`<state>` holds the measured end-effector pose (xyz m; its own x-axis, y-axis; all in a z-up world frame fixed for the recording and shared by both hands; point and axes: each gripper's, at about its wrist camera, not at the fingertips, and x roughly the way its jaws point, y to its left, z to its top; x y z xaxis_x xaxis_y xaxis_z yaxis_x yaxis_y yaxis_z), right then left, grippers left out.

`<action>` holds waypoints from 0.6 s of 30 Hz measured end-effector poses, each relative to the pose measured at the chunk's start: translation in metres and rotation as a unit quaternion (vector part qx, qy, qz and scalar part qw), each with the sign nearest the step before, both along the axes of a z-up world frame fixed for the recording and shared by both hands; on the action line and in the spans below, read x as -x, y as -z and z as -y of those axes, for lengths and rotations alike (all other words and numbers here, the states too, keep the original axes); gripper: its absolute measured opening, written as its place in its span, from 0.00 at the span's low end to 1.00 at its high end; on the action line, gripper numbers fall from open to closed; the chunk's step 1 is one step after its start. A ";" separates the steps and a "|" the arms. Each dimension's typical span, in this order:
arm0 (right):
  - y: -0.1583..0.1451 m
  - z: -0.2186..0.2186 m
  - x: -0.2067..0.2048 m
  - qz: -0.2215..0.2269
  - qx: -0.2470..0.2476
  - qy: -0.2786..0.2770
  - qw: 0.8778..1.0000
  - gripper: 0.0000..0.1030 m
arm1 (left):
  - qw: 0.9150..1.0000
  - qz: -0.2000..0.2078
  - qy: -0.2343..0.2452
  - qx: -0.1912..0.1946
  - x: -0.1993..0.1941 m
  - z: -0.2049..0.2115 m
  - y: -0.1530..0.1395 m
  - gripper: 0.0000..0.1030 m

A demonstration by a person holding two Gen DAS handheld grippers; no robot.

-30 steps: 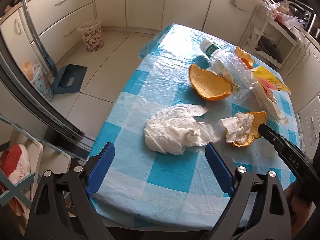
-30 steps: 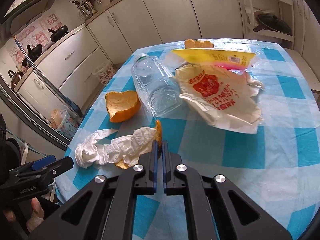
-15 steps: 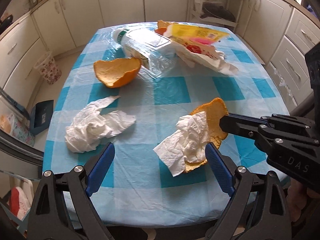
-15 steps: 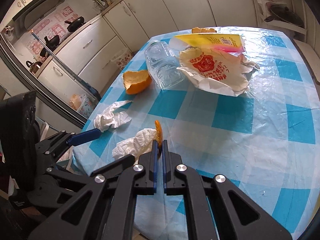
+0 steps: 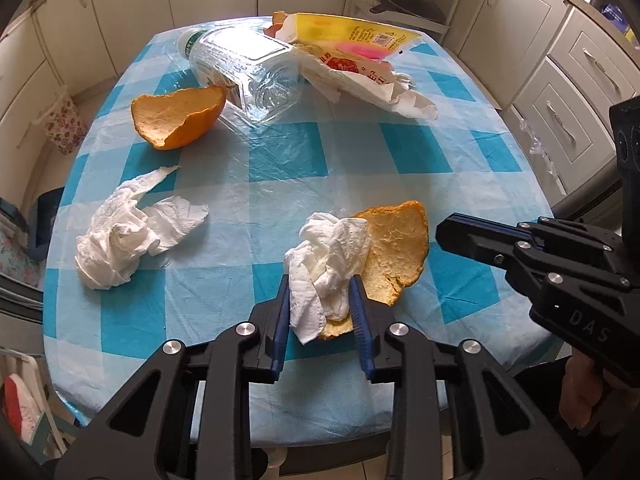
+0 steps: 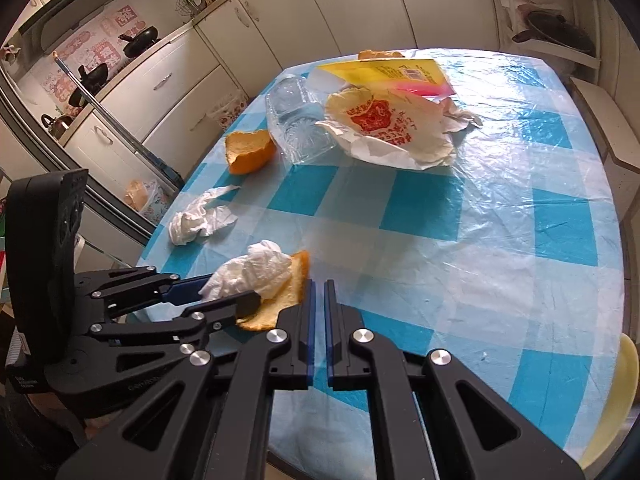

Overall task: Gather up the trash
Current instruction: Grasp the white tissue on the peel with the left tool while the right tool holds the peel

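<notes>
**The left claw has the tissue and peel; the right claw waits beside them**

The left gripper (image 5: pixel 320 296) is the nearer one. Its two blue fingers are squeezed in on a crumpled white tissue (image 5: pixel 328 256) and the near edge of the orange peel (image 5: pixel 396 248) that the tissue lies on. The peel sticks out from the claw, forward and to the right. Its long side runs away from the claw toward the middle of the table. The wad and peel sit close to the near edge of the table (image 5: pixel 460 160).

The right gripper (image 6: pixel 318 292) is almost closed, with only a thin gap between its fingers, and it holds nothing. In its own view the peel (image 6: pixel 280 300) is just to the left of its tips, very near or touching; the pictures cannot say which.

Most likely the next move is to lift the wad and peel away. The peel is only caught at one edge, so it could slip out.

More trash lies farther off: a second tissue (image 5: pixel 128 236) to the left, another orange peel (image 5: pixel 176 120), a clear plastic bottle (image 5: pixel 244 68) on its side, a white paper wrapper (image 5: pixel 360 80) and a yellow packet (image 5: pixel 352 32) at the far end.

The table wears a blue and white checked cloth with shiny plastic over it. Pale kitchen cupboards (image 5: pixel 568 80) stand all around. A small flowery bin (image 5: pixel 64 124) sits on the floor at the left, well apart from the claws.
</notes>
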<state>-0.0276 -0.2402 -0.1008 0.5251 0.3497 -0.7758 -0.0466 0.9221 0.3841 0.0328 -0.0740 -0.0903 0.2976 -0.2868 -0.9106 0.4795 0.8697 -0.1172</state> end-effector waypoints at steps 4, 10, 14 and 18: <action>0.002 0.008 0.004 0.001 -0.018 0.012 1.000 0.06 | 1.000 0.000 -0.005 0.005 0.002 -0.005 -0.001 0.26; 0.004 0.004 0.003 0.001 -0.071 0.020 0.997 0.57 | 1.000 -0.007 -0.004 0.006 0.004 -0.006 0.002 0.26; 0.012 -0.016 -0.003 -0.009 -0.061 -0.003 0.998 0.32 | 0.999 -0.025 -0.011 0.020 0.002 -0.013 0.005 0.25; 0.018 -0.015 -0.005 -0.012 -0.056 0.017 0.998 0.05 | 0.999 -0.025 -0.021 0.030 0.002 -0.020 0.002 0.24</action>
<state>-0.0226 -0.2249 -0.1193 0.5198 0.4175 -0.7453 -0.0059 0.8742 0.4856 0.0313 -0.0542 -0.0928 0.2642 -0.3290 -0.9066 0.4356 0.8794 -0.1922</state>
